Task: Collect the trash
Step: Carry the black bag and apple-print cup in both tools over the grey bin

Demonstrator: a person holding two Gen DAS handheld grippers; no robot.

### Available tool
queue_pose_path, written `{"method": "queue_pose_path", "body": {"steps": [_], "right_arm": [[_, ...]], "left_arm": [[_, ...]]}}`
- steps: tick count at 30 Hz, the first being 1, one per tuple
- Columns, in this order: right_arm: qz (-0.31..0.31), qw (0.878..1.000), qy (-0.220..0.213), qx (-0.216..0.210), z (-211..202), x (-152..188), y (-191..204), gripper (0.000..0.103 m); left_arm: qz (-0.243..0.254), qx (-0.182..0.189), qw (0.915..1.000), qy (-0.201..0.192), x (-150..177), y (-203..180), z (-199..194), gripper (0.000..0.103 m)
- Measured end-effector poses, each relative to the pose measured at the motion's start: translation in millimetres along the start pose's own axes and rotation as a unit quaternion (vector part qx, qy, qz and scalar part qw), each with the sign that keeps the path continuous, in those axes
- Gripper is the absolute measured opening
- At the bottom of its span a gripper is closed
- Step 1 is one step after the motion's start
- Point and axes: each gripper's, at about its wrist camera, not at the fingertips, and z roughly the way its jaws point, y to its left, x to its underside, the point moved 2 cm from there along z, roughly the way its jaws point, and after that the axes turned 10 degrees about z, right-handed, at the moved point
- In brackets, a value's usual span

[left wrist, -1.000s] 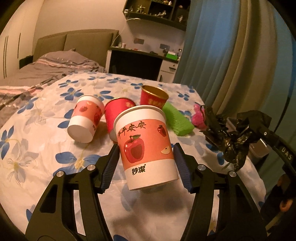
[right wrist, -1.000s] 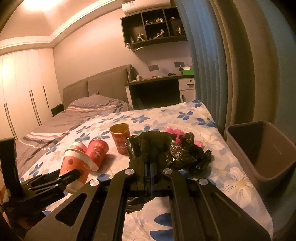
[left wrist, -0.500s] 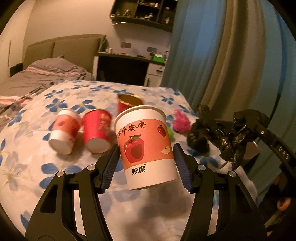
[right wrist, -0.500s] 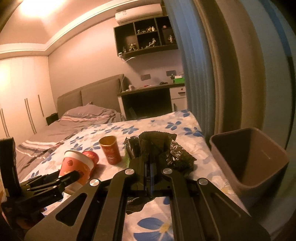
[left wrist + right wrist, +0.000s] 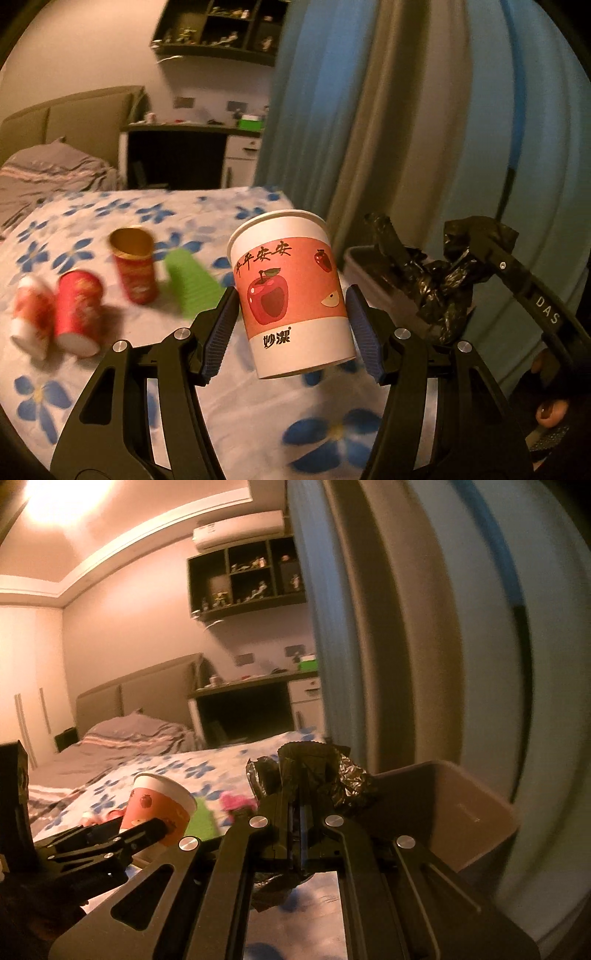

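Trash is in both claws above the flower-print bed [image 5: 110, 221]. From the left wrist, the left claw [image 5: 291, 332] grips an upright white paper cup [image 5: 291, 295] printed with a red apple, its blue pads [image 5: 221, 332] pressed against the cup's sides. Behind it on the bedspread lie a tipped red cup [image 5: 79, 314], a blurred white-and-red cup [image 5: 29, 321], a standing red cup with a gold inside [image 5: 133, 269] and a green object [image 5: 188, 284]. At right, the right claw [image 5: 476, 243] pinches a crumpled black plastic bag [image 5: 436, 288] over a grey bin [image 5: 360, 266]. From the right wrist, the right claw [image 5: 300, 794] is clamped narrowly on the black bag [image 5: 317, 771], just beside the open grey bin [image 5: 476, 812] by the curtain [image 5: 406, 627]. The left claw [image 5: 147, 830] carries the apple cup [image 5: 159, 808] at lower left; something pink [image 5: 236, 801] lies beyond.
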Motion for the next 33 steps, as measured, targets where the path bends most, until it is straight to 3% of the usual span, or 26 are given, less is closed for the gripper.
{"method": "queue_pose_path", "body": {"steps": [10, 17, 33], "right_arm": [[0.017, 0.998, -0.028, 0.062, 12.8, -23.3, -55.4, 0.003], [0.028, 0.996, -0.029, 0.082, 24.9, -27.1, -78.4, 0.003], [0.029, 0.995, -0.015, 0.098, 52.2, -26.2, -94.1, 0.002]], "left_arm": [[0.024, 0.057, 0.9980, -0.008, -28.0, -58.2, 51.0, 0.059], [0.036, 0.089, 0.9953, -0.009, -38.2, -90.2, 83.9, 0.059], [0.040, 0.127, 0.9910, 0.016, -34.4, -113.0, 140.4, 0.059]]}}
